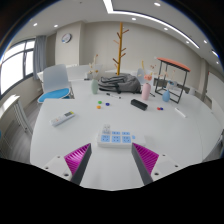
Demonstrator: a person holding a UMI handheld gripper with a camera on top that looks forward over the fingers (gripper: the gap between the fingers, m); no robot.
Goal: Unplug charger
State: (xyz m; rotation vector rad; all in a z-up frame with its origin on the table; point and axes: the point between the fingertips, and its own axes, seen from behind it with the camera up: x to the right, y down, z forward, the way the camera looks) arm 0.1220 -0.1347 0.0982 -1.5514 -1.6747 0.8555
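Note:
A white power strip (115, 137) with blue-marked sockets lies flat on the white table (170, 130), just ahead of my fingers and between their lines. A small white lump at its far left end (106, 129) may be a plug or charger; I cannot tell. My gripper (112, 150) is open and empty, its magenta pads (79, 158) spread wide just short of the strip and not touching it.
Beyond the strip lie a grey remote (64, 118), a black flat object (139, 103), small coloured bits (100, 103), a pink bottle (146, 90) and a grey bag (118, 82). A blue chair (55, 88), a coat stand (122, 45) and an orange-topped side table (172, 70) stand behind.

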